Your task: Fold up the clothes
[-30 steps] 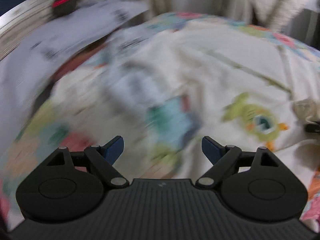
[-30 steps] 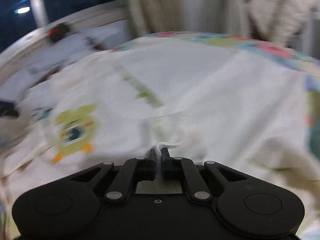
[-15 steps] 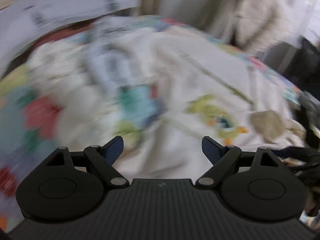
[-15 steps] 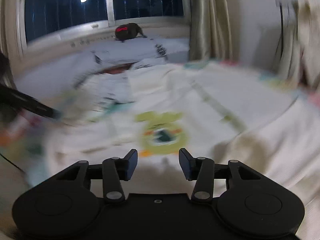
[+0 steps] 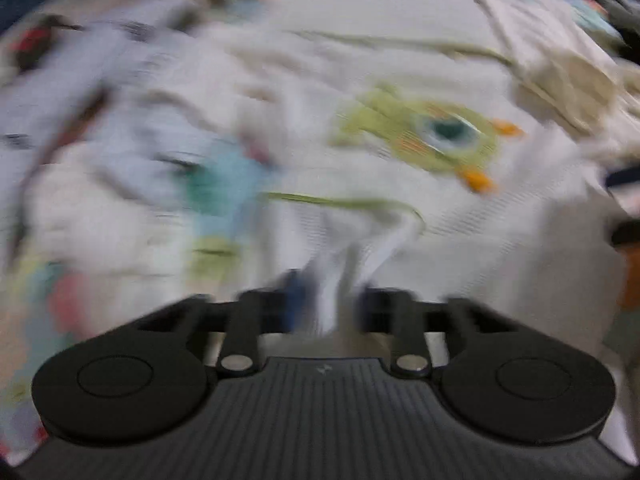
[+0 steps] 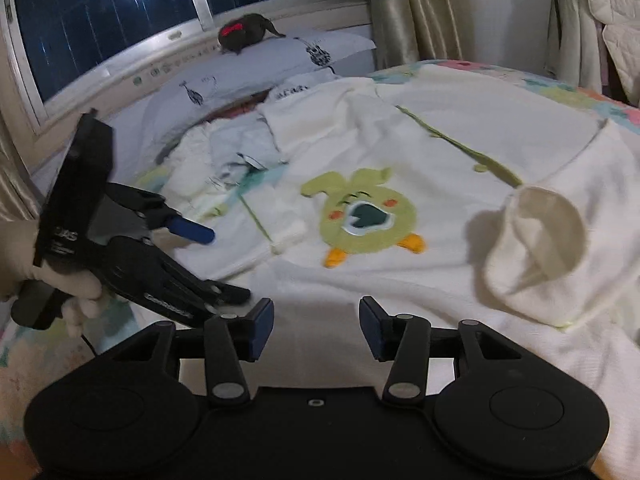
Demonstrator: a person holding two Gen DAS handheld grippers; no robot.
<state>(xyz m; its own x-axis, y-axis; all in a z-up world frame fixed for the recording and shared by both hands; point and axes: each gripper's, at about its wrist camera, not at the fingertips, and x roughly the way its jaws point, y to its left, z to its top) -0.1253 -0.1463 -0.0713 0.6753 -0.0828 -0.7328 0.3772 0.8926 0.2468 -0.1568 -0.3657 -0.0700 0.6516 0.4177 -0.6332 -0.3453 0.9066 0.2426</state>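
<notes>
**A:** What do you hold, and where is the garment?

**B:** A cream garment (image 6: 400,152) with a green cartoon patch (image 6: 362,216) lies spread across the bed (image 6: 616,112), filling most of both views. My left hand-held gripper (image 5: 332,300) looks clamped on a bunched fold of its white cloth, which rises between the jaws; that view is badly blurred, so I judge this rather than see it sharply. My right hand-held gripper (image 6: 316,330) hangs over the near edge of the garment with its jaws apart and nothing between them.

**A:** Which step is this?

**B:** I judge it an early fold: one side is pinched, the other not yet taken. Next, I think the right needs a matching hold on the near hem, so both can carry the cloth over together.

**A:** What edges and room are there?

**B:** A cuff or sleeve end (image 6: 536,252) stands curled up at the near right, loose. Far left, pillows (image 6: 256,72) and crumpled cloth (image 6: 240,152) crowd the bed below a dark window (image 6: 100,12). The far right of the garment lies flat and open, with the quilt's coloured edge beyond it.
</notes>
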